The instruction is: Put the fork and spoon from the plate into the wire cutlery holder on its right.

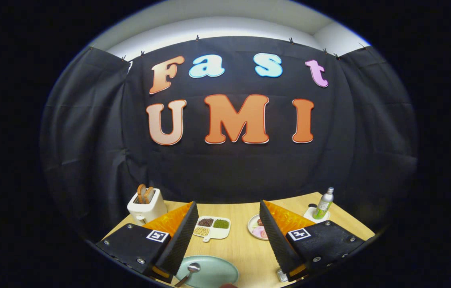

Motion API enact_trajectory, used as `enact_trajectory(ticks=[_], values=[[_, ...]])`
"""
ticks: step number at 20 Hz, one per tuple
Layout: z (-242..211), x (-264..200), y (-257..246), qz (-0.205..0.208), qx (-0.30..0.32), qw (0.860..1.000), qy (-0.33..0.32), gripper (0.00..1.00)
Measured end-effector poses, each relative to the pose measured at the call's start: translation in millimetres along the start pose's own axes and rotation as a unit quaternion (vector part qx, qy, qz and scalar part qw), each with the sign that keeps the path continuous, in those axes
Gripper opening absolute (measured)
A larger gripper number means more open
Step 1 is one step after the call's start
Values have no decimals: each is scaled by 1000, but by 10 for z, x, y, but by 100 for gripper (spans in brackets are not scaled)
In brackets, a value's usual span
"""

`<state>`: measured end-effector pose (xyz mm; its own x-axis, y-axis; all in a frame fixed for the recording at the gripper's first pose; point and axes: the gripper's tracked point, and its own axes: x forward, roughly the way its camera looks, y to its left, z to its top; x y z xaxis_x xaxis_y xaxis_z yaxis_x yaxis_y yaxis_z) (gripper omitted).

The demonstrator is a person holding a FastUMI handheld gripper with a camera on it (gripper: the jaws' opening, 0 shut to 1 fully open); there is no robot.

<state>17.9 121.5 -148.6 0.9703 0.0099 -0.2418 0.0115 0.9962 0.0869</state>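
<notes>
- Spoon [190,273]: it lies on a pale green plate [217,272] at the near edge of the desk [241,244], its bowl resting on the plate and its handle running toward the near left, off the plate's rim.
- The plate sits low between the two fingers, closer to the left one, whose tip overlaps its left rim in the gripper view.
- A small metallic thing [281,275] shows at the near right, just beside the tip of the right finger; too little of it is visible to say what it is.
- Hand-held gripper [227,224]: its two fingers are spread wide apart and nothing is between them but bare desk. It is held above the desk, pointing forward and roughly level, so that the wall takes most of the picture and the desk only the lower part.
- Each finger has a black ribbed inner pad, an orange outer side and a square black-and-white marker on top.
- A white divided dish [212,229] lies just beyond the left finger, holding dark, green and tan foods in separate compartments.
- A small round plate [256,228] with pink items lies beside the right finger, partly hidden behind it.
- A white toaster [145,206] stands far left with two brown slices upright in its slots.
- A green-labelled bottle [324,204] with a silver cap stands far right on a white coaster.
- Black cloth hangs as a wall behind the desk.
</notes>
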Motion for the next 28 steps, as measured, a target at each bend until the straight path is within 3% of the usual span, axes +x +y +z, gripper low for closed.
enact_trajectory(ticks=[7, 13, 17, 20, 24, 28], values=[[-391, 131, 654, 32, -14, 997, 74, 93], [-1122, 139, 836, 48, -11, 974, 222, 93], [-1677, 71, 936, 67, -6, 940, 333, 94], [-2156, -93, 901, 72, -8, 898, 435, 93], [-2646, -230, 939, 82, 4, 854, 513, 91], [-2980, -237, 897, 76, -6, 826, 559, 88]])
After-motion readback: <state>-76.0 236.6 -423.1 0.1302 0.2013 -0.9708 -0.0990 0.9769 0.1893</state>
